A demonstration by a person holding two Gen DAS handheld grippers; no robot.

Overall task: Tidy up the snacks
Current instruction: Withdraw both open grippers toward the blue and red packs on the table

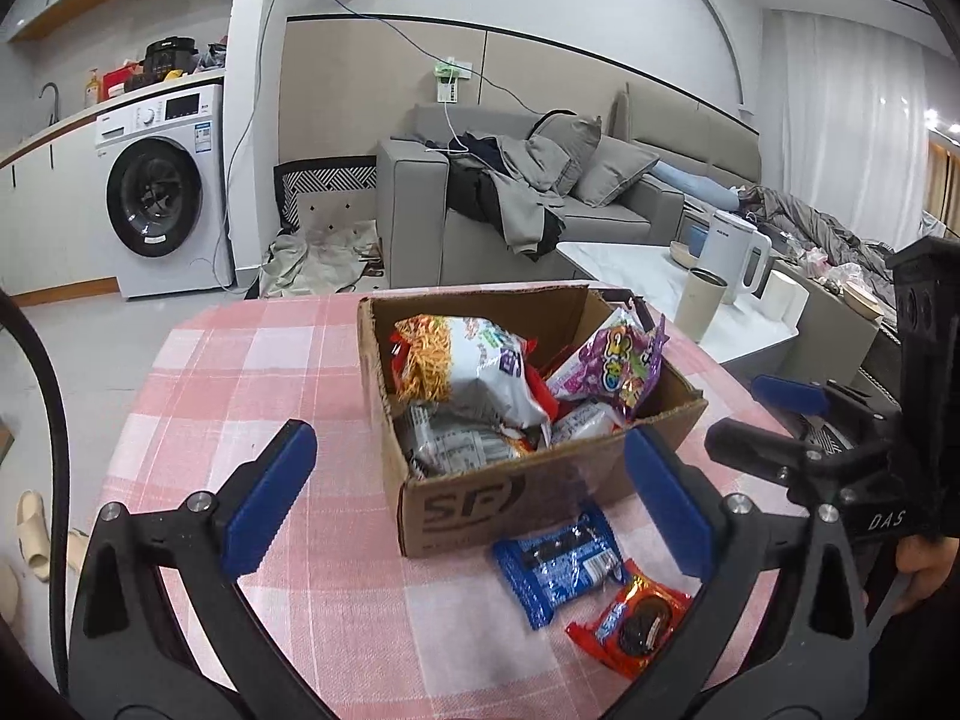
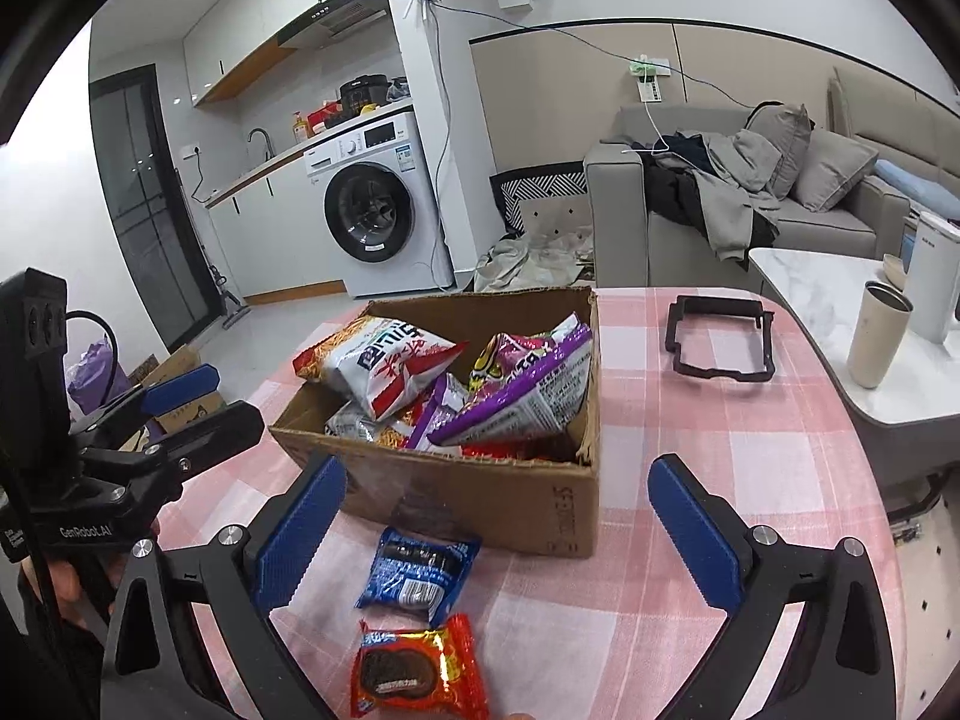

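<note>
Left tongs [image 1: 468,492]: jaws spread wide, nothing between the blue pads, nothing held. They hang above the worktop [image 1: 252,372], near the front of the box [image 1: 540,480].
Right tongs [image 2: 510,531]: jaws likewise wide apart, empty. They also point at the box front, from the other side. Each tongs shows at the edge of the other's view.

Two small packets lie loose on the worktop just in front of the box, outside it:
- blue packet [image 1: 558,564], nearer the box, close to its front wall; touching or not, cannot tell.
- red packet [image 1: 630,624] with a dark round biscuit printed on it, just beside the blue one, nearer the cameras. Their corners meet or overlap slightly.

Box: open-topped cardboard, lettering on the front wall, standing on the pink checked cloth. Inside, piled and tilted:
- white noodle bag [image 1: 474,366], on top at the left wrist view's left.
- purple bag [image 1: 612,366], leaning on the opposite wall.
- more wrappers beneath; not legible.

A black frame [image 2: 720,339] lies flat on the cloth, well apart from the box. A beige cup [image 2: 876,339] stands on the neighbouring white table.
</note>
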